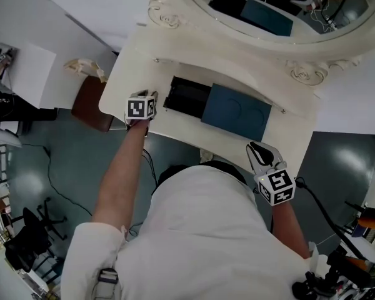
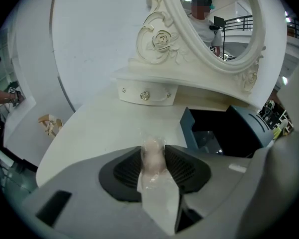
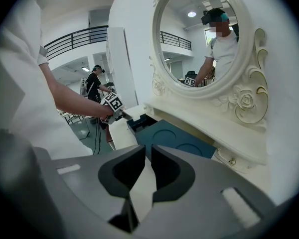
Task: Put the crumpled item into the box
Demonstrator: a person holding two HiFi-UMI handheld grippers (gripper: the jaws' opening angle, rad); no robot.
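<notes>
The table had a rounded left corner, and bare surface lay between this corner and the box. Behind the box rose a low shelf with a small drawer and the mirror frame. The left gripper stood at the front edge of the table, just beside the open dark end of the box. Its jaws held the crumpled item, a clear wrinkled wrap, pale pink inside. The right gripper was at the right front edge; its jaws stood narrowly apart and empty.
</notes>
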